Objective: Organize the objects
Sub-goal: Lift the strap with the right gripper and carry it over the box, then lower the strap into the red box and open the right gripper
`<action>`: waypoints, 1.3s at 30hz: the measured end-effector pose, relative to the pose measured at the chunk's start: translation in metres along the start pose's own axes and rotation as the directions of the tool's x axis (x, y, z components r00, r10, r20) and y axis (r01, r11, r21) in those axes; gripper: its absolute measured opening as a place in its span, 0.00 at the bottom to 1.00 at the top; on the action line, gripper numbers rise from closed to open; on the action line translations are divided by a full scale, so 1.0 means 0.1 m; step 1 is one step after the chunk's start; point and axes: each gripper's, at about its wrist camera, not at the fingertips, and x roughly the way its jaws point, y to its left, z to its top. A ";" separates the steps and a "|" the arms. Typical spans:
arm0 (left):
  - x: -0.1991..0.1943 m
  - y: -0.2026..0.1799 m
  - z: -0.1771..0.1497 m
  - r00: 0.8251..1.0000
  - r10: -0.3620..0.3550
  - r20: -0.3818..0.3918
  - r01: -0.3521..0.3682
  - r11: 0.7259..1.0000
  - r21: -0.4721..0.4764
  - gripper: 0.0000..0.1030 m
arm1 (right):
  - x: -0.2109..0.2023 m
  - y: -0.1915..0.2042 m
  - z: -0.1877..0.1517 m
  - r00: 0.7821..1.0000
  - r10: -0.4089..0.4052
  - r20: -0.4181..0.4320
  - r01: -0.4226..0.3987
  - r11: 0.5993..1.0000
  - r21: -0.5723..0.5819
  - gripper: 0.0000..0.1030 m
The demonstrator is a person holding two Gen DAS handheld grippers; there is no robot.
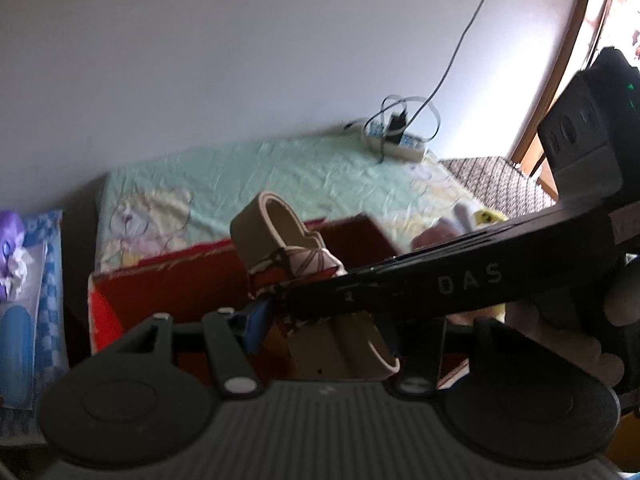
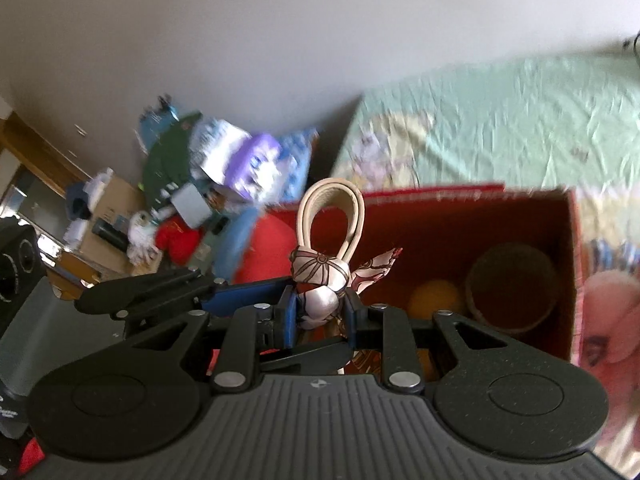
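Observation:
A small beige bag with a looped handle (image 1: pixel 266 216) and a patterned scarf (image 1: pixel 308 266) knotted at its base hangs over an open red cardboard box (image 1: pixel 172 292). My left gripper (image 1: pixel 340 332) is shut on the bag's beige body (image 1: pixel 340 350); its left blue pad (image 1: pixel 256 320) presses the side, and the other finger is hidden. My right gripper (image 2: pixel 320 312) is shut on the scarf knot (image 2: pixel 320 300), with the handle (image 2: pixel 332 208) rising above it. In the left wrist view the right gripper's arm (image 1: pixel 460 276) crosses in from the right. A left gripper finger (image 2: pixel 248 294) reaches in from the left.
The red box (image 2: pixel 460 232) stands on a pale green bed sheet (image 1: pixel 320 168) and holds a brown round basket (image 2: pixel 512 284) and an orange ball (image 2: pixel 436 300). A pink plush toy (image 2: pixel 612 320) lies right of it. A power strip (image 1: pixel 396 144) sits by the wall. Clutter (image 2: pixel 224 160) is piled beyond the bed.

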 end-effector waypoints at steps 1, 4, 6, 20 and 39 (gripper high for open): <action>0.06 0.08 -0.03 1.000 -0.004 -0.019 0.004 1.000 -0.005 0.52 | 0.08 0.00 0.00 1.000 -0.013 -0.019 0.013 1.000 0.002 0.25; 0.25 0.25 -0.10 0.997 -0.012 -0.076 0.011 1.000 -0.016 0.50 | 0.35 -0.03 0.01 0.996 -0.044 -0.079 0.046 0.999 0.022 0.25; 0.38 0.33 -0.14 0.993 -0.015 -0.116 0.013 1.000 -0.017 0.49 | 0.49 -0.09 -0.01 0.991 -0.058 -0.117 0.063 0.997 0.047 0.25; 0.94 0.48 -0.26 0.946 0.006 -0.323 0.004 1.000 0.030 0.51 | 0.96 -0.32 -0.07 0.937 -0.183 -0.298 0.214 0.974 0.074 0.25; 1.11 0.58 -0.27 0.897 0.105 -0.429 -0.124 0.992 -0.017 0.68 | 0.78 -0.48 -0.15 0.941 -0.184 -0.286 0.227 0.966 0.124 0.31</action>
